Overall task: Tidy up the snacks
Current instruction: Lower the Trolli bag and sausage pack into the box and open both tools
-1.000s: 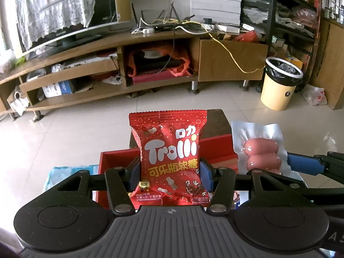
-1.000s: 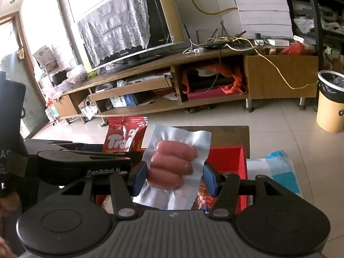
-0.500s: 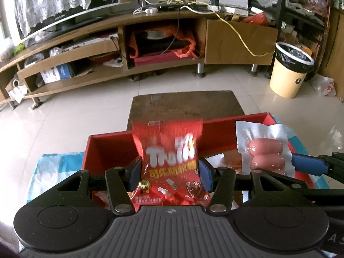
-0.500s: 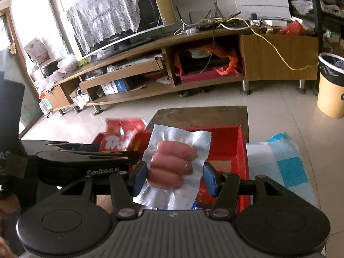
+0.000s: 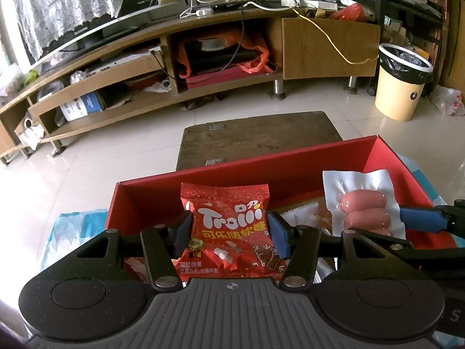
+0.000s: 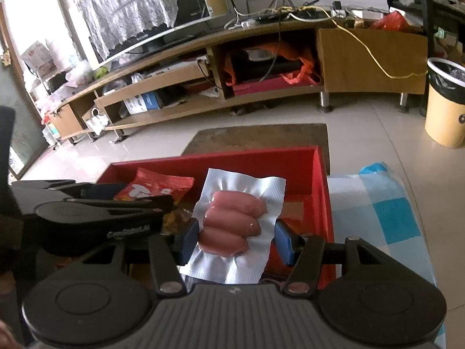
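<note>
Over the red box [image 5: 290,164] on the small wooden table [image 5: 255,136], the left gripper [image 5: 231,237] clamped the Trolli gummy bag [image 5: 229,226] and the right gripper [image 6: 235,241] the vacuum-packed sausages [image 6: 232,221], both apparently needing lowering, then release inside.

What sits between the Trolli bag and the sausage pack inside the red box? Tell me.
In the left wrist view, pale snack wrappers lie between the Trolli bag and sausage pack, on the red box floor.

The red candy bag [image 5: 229,232] reads "Trolli" in white letters, with yellow Chinese characters "可乐瓶软糖" below. In the right wrist view, the left hand-held gripper [image 6: 128,229] carries blurred lettering that cannot be read reliably.
</note>
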Demonstrator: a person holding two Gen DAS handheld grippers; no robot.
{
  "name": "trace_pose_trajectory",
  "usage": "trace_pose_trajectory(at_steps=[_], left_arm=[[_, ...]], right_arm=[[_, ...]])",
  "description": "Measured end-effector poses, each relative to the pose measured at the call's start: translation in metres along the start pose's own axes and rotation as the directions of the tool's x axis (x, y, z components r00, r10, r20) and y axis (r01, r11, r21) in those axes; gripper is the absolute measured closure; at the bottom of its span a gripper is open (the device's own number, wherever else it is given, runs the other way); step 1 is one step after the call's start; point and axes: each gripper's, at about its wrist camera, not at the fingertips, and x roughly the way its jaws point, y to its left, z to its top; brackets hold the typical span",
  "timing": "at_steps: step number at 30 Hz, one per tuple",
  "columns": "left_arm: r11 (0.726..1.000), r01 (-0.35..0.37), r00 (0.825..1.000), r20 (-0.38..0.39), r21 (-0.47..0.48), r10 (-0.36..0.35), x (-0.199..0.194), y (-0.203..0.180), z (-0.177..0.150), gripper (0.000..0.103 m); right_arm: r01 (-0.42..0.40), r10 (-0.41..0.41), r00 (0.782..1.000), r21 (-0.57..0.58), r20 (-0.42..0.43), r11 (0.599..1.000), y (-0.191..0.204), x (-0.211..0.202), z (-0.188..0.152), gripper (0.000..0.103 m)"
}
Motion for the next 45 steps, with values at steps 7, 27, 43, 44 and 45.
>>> trace_pose_trajectory(at_steps=[7,27,43,44,45], left_arm=[[1.0,-0.003,1.0,-0.011,-0.013,0.003,0.002,0.002,-0.002,0.036],[1.0,-0.023,0.999,-0.032,0.003,0.023,-0.02,0.003,-0.009,0.02],[0.999,-0.02,0.999,-0.03,-0.036,0.019,-0.044,0.014,-0.014,0.018],[0.999,-0.021,0.999,-0.028,-0.036,0.02,-0.045,0.014,-0.014,0.018],[0.999,-0.022,0.999,-0.027,-0.036,0.021,-0.046,0.014,-0.014,0.018]], right_arm=[[0.018,-0.018,1.0,-0.028,-0.009,0.999,-0.001,0.007,0.0,0.051],[0.036,-0.039,0.998,-0.064,-0.058,0.997,0.002,-0.004,-0.005,0.05],[0.046,-0.049,0.998,-0.061,-0.051,0.997,0.011,-0.035,-0.013,0.05],[0.046,-0.049,0.998,-0.062,-0.048,0.997,0.012,-0.037,-0.013,0.05],[0.045,-0.048,0.998,-0.063,-0.047,0.997,0.013,-0.039,-0.013,0.05]])
